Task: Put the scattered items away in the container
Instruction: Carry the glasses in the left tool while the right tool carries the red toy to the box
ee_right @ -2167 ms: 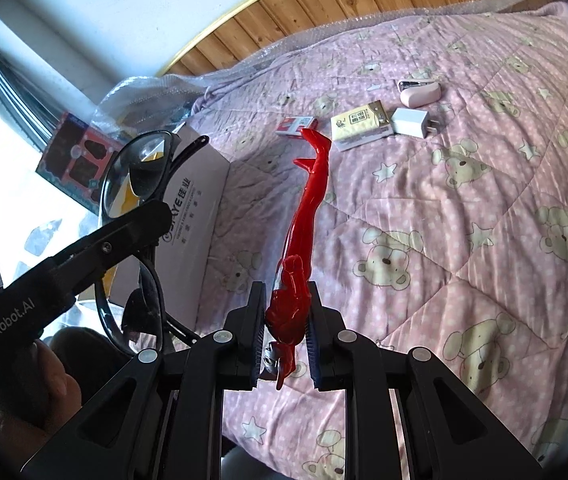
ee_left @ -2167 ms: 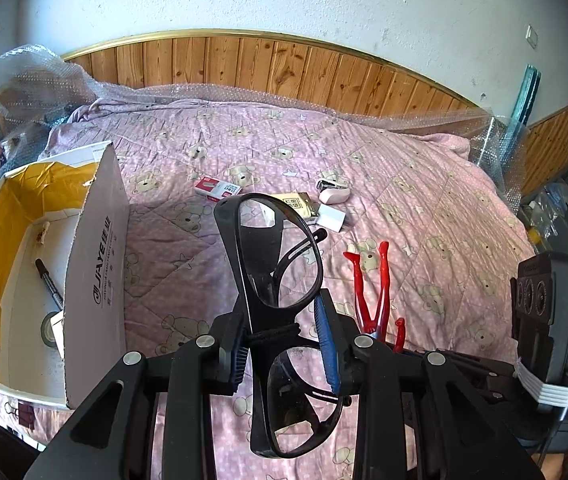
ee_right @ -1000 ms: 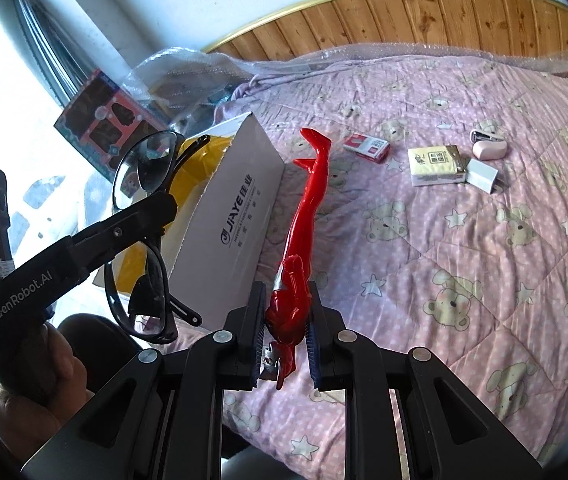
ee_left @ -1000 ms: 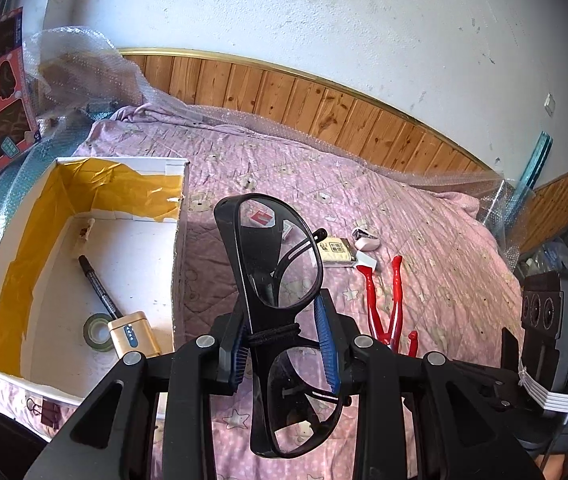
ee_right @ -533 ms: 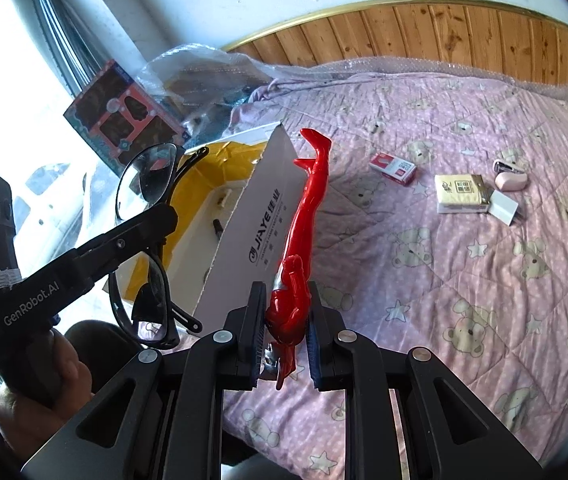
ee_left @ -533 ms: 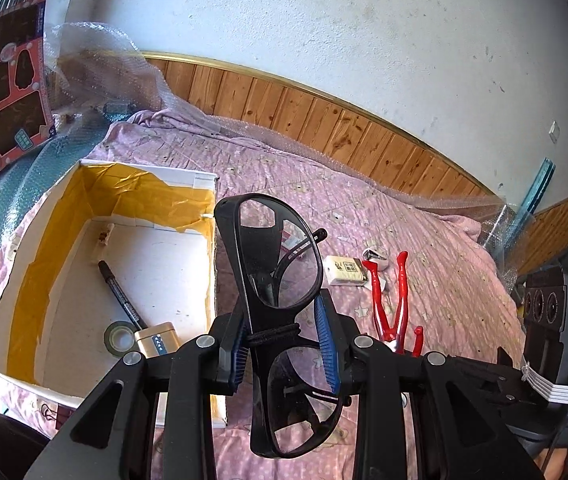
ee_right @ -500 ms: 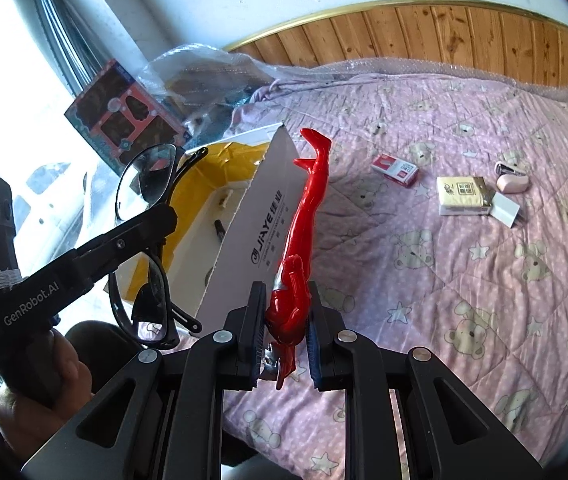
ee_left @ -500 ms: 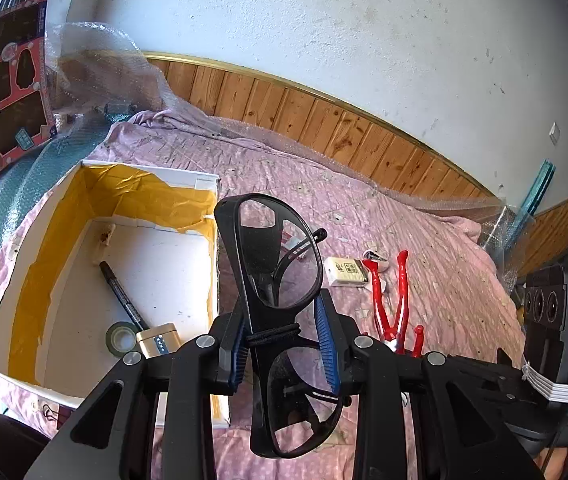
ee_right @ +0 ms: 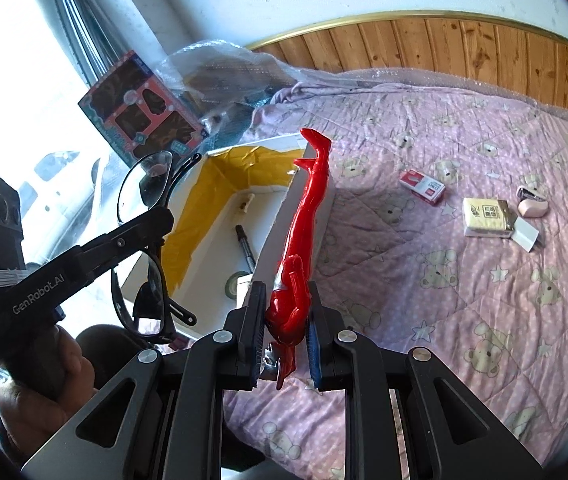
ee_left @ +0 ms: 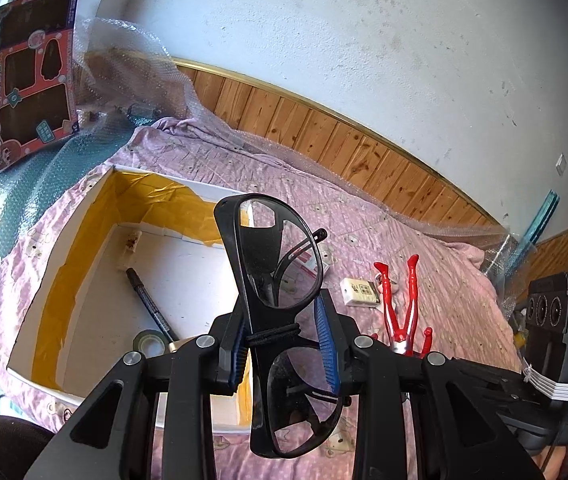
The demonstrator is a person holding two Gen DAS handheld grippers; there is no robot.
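1. We clamp the left tongs [ee_left: 284, 346] on the black glasses [ee_left: 279, 264] at the bridge, lenses clear, above the box [ee_left: 83, 216] rim.
2. The right tongs [ee_right: 286, 330] pinch the red figure [ee_right: 304, 232] by its torso, legs forward, near the box.
3. A marker [ee_left: 149, 300] and tape roll [ee_left: 149, 340] lie inside; the tissue pack [ee_right: 486, 216] waits on the bed [ee_right: 484, 320].

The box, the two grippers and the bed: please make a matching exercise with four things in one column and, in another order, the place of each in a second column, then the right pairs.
Things:
1. glasses
2. red figure
3. black marker
4. red-and-white packet

Places:
A. lying on the pink quilt
B. held in the right gripper
C. lying inside the box
D. held in the left gripper

Pairs: 1-D, 2-B, 3-C, 4-A
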